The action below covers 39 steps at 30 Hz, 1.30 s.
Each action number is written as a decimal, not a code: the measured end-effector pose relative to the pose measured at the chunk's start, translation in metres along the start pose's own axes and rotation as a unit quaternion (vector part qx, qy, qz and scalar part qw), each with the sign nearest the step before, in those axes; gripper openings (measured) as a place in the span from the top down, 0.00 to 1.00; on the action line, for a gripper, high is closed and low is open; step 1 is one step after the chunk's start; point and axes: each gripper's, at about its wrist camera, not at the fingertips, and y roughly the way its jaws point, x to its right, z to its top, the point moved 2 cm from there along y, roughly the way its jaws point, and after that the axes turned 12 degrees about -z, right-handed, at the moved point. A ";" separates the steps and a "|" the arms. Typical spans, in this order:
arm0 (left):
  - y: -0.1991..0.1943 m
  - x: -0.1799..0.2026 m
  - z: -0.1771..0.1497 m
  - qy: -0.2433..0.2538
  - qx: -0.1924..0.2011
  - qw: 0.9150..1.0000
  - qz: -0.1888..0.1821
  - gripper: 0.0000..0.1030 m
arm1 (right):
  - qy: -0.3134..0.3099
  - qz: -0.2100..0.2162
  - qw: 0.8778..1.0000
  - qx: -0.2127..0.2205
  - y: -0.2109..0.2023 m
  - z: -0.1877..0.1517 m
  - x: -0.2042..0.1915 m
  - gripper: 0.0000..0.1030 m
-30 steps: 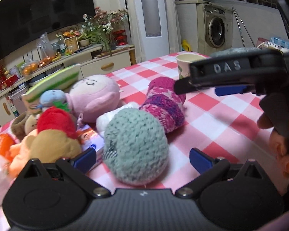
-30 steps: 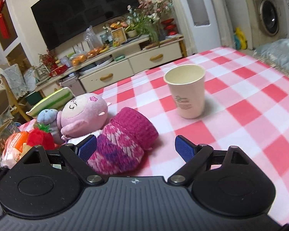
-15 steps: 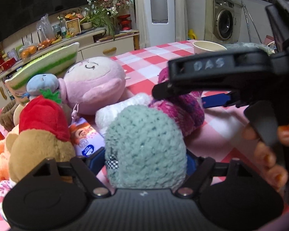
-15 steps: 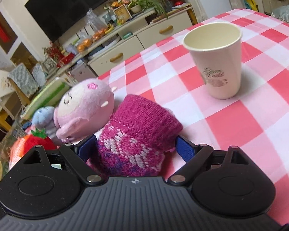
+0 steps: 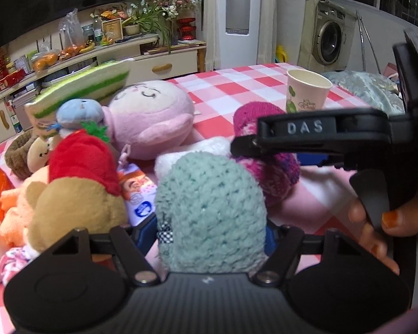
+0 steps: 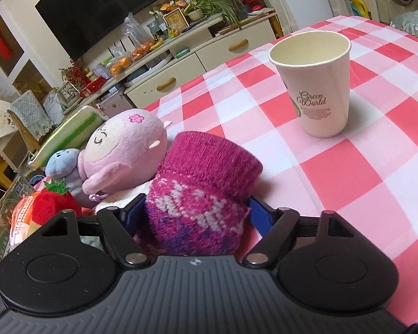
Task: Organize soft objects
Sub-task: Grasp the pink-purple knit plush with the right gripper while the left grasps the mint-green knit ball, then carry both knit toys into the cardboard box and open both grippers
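Note:
A pale green knitted sock (image 5: pixel 209 208) stands between the blue pads of my left gripper (image 5: pixel 209 233); the jaws are closing and press on both its sides. A magenta patterned knitted sock (image 6: pixel 200 192) lies between the pads of my right gripper (image 6: pixel 196 211). Those jaws are closing too, with the pads just at the sock's sides and no squeeze visible. In the left wrist view one of the right gripper's fingers (image 5: pixel 306 128) crosses above the magenta sock (image 5: pixel 264 172), held by a hand (image 5: pixel 390 222). Both socks rest on the pink checked tablecloth (image 6: pixel 334 183).
A paper cup (image 6: pixel 315 83) stands upright on the cloth beyond the magenta sock. Left of the socks lie a pink plush doll (image 5: pixel 150 117), a small blue plush (image 5: pixel 78 111), a strawberry plush (image 5: pixel 80 161), a brown plush (image 5: pixel 78 211), a tissue pack (image 5: pixel 136 192) and a white soft item (image 5: pixel 195 150).
Both grippers moved forward over their socks. The left jaws closed from wide open onto the green sock. The right jaws narrowed around the magenta sock.

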 end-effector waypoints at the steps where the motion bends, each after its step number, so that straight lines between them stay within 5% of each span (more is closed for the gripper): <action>1: -0.002 -0.002 0.001 -0.002 0.001 1.000 0.001 0.31 | 0.001 0.000 1.000 0.000 -0.001 -0.002 -0.001 0.13; 20: -0.059 -0.029 0.008 -0.021 0.055 0.998 -0.010 0.31 | 0.014 -0.054 0.998 0.026 -0.030 -0.010 0.001 0.17; 39: -0.116 -0.076 0.012 -0.061 0.115 0.991 0.021 0.31 | -0.047 -0.011 0.996 0.070 -0.037 0.011 -0.051 0.17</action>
